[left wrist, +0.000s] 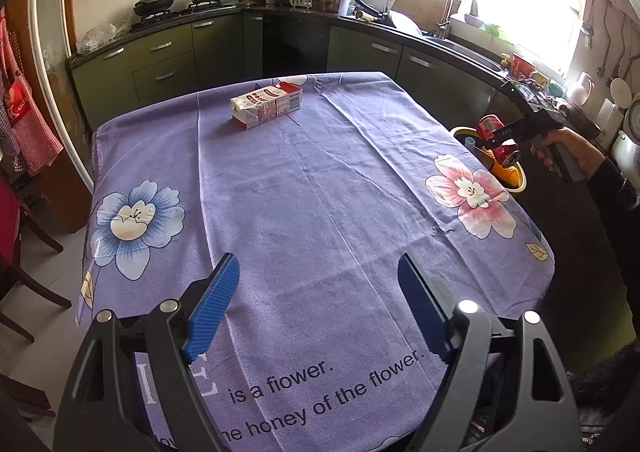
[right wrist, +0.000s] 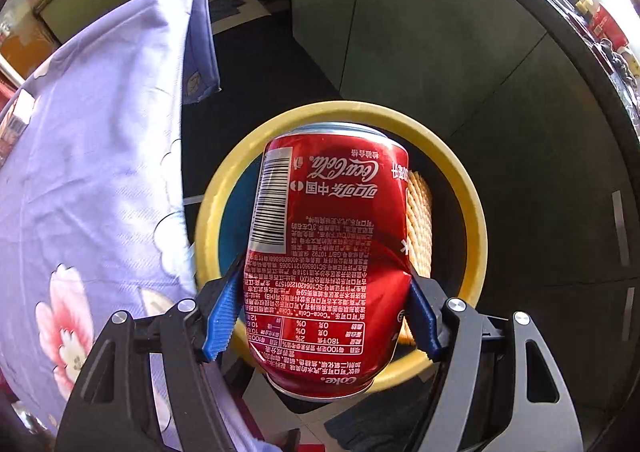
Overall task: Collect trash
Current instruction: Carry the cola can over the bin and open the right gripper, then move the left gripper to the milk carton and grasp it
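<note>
My right gripper [right wrist: 326, 284] is shut on a dented red Coca-Cola can [right wrist: 332, 252] and holds it above the yellow trash bin [right wrist: 476, 211] beside the table. The left wrist view also shows the right gripper [left wrist: 500, 135], the can [left wrist: 490, 127] and the bin [left wrist: 516, 179] off the table's right edge. A white and red milk carton [left wrist: 266, 105] lies on its side at the far end of the table. My left gripper [left wrist: 318, 292] is open and empty above the near end of the table.
The table carries a purple flowered cloth [left wrist: 312, 191]. Green kitchen cabinets [left wrist: 208, 47] and a counter with sink [left wrist: 452, 39] run behind and to the right. Dark wooden chairs [left wrist: 24, 272] stand at the left. The bin holds a yellow ridged item [right wrist: 420, 219].
</note>
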{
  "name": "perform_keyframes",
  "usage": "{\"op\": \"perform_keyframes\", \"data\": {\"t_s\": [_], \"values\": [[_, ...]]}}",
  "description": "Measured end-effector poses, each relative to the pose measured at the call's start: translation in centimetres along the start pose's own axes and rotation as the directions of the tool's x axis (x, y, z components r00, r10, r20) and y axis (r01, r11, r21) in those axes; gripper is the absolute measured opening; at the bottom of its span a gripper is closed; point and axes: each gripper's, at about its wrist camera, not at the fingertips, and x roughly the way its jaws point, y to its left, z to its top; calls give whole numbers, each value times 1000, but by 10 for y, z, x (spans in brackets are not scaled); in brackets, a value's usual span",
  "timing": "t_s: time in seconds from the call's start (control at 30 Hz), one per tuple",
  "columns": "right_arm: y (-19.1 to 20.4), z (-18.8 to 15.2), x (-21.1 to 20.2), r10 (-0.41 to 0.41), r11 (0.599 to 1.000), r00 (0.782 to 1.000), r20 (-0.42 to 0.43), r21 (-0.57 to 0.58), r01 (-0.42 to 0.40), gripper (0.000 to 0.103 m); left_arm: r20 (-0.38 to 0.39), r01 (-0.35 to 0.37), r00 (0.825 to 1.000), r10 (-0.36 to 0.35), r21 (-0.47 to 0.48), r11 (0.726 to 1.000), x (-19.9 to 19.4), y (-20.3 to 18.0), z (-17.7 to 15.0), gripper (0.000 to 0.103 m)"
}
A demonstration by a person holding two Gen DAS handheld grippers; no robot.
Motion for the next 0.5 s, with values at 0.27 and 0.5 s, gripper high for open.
{"op": "perform_keyframes", "data": {"t_s": [0.27, 0.5], "values": [[14, -24, -52, -9, 999, 994, 110, 34, 5, 76, -31, 15, 999, -14, 31, 999, 17, -6, 5, 78], [65, -86, -100, 239, 971, 943, 231, -87, -225, 79, -64, 95, 994, -87, 130, 987, 59, 0, 51, 82]]}}
